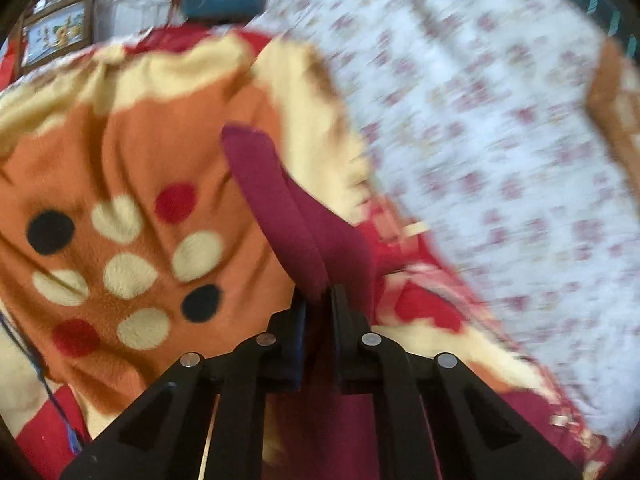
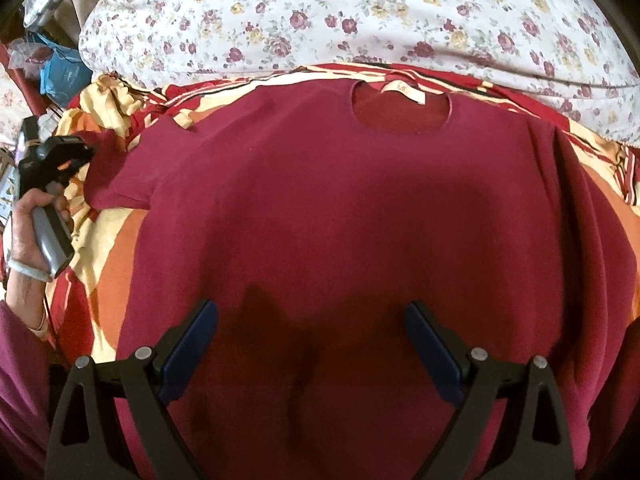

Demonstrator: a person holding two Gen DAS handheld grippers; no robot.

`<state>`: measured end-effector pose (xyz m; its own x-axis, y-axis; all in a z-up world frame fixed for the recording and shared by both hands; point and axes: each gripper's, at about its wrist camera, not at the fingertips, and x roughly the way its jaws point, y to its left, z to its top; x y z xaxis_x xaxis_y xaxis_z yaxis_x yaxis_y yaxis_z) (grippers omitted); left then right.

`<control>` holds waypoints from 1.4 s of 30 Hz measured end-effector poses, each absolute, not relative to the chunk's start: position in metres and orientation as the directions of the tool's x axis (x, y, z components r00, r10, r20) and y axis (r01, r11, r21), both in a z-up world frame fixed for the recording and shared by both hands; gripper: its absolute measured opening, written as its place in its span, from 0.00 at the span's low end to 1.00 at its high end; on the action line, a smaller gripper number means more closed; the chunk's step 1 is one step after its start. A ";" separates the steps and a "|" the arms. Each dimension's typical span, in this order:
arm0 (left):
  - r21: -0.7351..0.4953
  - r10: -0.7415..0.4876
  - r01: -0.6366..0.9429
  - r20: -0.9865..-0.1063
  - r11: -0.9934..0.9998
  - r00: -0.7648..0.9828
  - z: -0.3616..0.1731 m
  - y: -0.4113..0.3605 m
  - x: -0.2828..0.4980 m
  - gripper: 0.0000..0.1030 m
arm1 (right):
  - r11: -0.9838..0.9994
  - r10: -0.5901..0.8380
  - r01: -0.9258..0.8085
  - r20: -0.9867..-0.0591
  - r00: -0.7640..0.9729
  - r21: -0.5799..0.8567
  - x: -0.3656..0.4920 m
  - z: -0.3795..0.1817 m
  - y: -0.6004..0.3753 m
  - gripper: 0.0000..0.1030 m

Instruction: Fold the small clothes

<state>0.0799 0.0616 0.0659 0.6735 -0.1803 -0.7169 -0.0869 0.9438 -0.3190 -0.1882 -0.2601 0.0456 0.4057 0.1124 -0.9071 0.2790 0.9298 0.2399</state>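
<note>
A maroon T-shirt [image 2: 340, 208] lies flat on the patterned blanket [image 2: 116, 256], neck hole toward the floral pillow. My right gripper [image 2: 312, 340] is open, hovering over the shirt's lower middle, holding nothing. My left gripper [image 1: 318, 300] is shut on the shirt's left sleeve [image 1: 276, 208], which stands up from between its jaws. In the right wrist view the left gripper [image 2: 86, 156] shows at the far left by the sleeve [image 2: 120, 184], held in a hand. The left wrist view is blurred.
A floral pillow [image 2: 320, 16] lies along the far side of the shirt; it also fills the right of the left wrist view [image 1: 500, 140]. The blanket with dots [image 1: 120, 240] spreads left. Blue bag [image 2: 64, 76] and clutter sit at far left.
</note>
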 end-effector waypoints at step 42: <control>-0.163 -0.298 0.277 -0.769 0.947 0.566 0.089 -0.038 -0.059 0.32 | 0.911 0.017 0.349 -0.865 0.501 0.220 -0.132 0.028 -0.347 0.22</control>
<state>-0.0586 -0.0380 0.0894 0.5657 -0.2982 -0.7688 0.2772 0.9468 -0.1633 -0.1320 -0.3469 0.0280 0.5012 0.0166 -0.8652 0.3487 0.9112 0.2195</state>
